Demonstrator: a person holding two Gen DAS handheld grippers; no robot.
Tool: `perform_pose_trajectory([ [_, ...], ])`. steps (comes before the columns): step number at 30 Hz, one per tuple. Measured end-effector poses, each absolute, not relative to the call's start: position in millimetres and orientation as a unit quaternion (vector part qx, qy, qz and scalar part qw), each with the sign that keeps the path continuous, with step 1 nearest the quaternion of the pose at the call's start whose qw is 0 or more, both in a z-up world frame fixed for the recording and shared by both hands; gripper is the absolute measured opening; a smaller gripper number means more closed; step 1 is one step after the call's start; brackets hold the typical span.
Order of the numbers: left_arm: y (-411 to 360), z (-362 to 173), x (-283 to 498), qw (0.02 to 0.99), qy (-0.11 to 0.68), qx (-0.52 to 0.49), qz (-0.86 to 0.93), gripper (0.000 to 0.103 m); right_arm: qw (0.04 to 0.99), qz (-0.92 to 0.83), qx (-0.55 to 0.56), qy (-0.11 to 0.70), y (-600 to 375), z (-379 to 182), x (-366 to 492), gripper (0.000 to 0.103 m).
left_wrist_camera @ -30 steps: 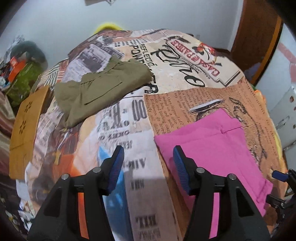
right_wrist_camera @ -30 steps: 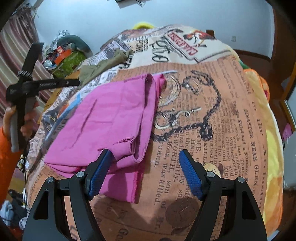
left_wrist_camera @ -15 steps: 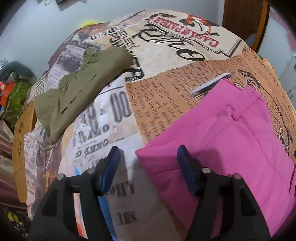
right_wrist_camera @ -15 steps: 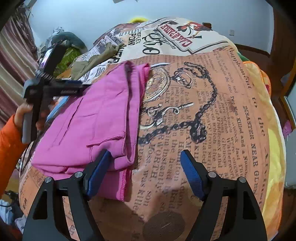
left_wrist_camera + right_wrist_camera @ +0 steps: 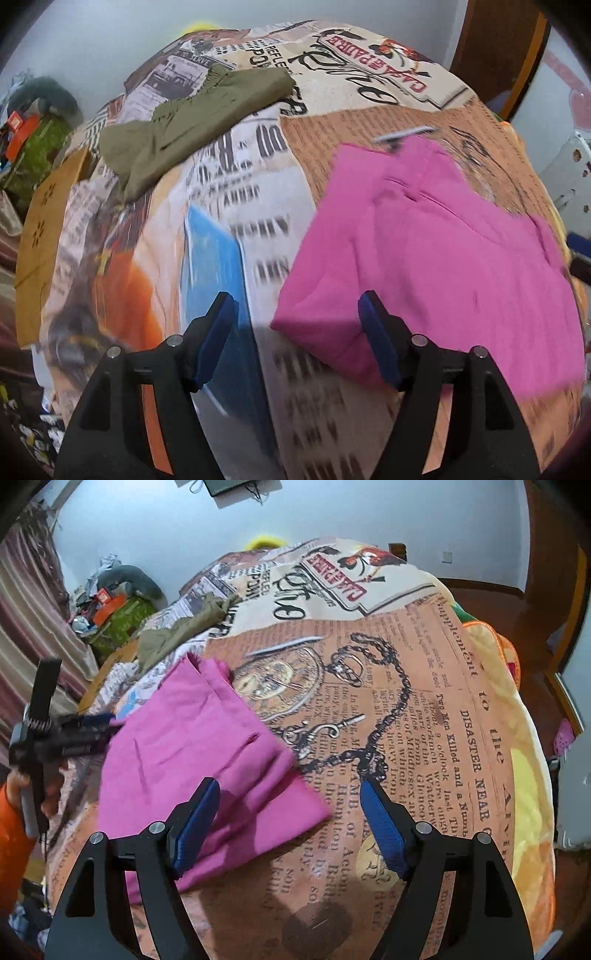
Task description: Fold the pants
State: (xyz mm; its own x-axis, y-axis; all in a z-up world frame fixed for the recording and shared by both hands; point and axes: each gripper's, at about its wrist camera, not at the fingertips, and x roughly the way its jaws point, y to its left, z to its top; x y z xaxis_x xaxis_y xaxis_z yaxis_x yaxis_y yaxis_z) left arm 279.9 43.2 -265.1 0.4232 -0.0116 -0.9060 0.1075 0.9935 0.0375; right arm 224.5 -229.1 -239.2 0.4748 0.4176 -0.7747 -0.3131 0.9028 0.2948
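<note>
The pink pants (image 5: 436, 251) lie folded flat on the newspaper-print bed cover (image 5: 258, 192); they also show in the right wrist view (image 5: 192, 746). My left gripper (image 5: 295, 336) is open and empty, with the pants' near left corner between its blue pads. My right gripper (image 5: 291, 823) is open and empty, over the pants' near right corner. The left gripper shows at the far left of the right wrist view (image 5: 85, 731), beside the pants' left edge.
Folded olive-green pants (image 5: 192, 122) lie at the far left of the bed, also in the right wrist view (image 5: 177, 631). A cluttered pile (image 5: 110, 613) and a tan board (image 5: 44, 236) stand beside the bed's left edge. A wooden door (image 5: 498, 51) is far right.
Both grippers have pulled back slightly and stayed open. The pants now lie squarer, with a corner between each gripper's pads. The left view is motion-blurred.
</note>
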Motion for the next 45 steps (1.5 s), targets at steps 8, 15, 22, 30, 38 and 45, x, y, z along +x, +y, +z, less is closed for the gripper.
perform_pose_trajectory([
  [8,29,-256,229,0.845,0.531,0.021,-0.052,0.07,0.858,0.233,0.049,0.456,-217,-229,212,0.075],
  [15,53,-248,218,0.851,0.525,-0.012,-0.021,0.07,0.851,0.239,0.036,0.466,-206,-243,207,0.075],
  [22,62,-263,217,0.849,0.529,0.0,0.001,0.071,0.841,0.259,0.041,0.474,-206,-251,198,0.042],
  [30,61,-261,217,0.847,0.531,0.004,-0.002,0.071,0.837,0.255,0.038,0.482,-210,-255,197,0.03],
  [38,52,-225,245,0.865,0.501,0.004,-0.04,0.071,0.849,0.24,0.047,0.468,-217,-235,213,0.031],
  [45,15,-219,291,0.871,0.485,0.02,-0.075,0.068,0.856,0.231,0.045,0.461,-217,-236,238,0.031],
])
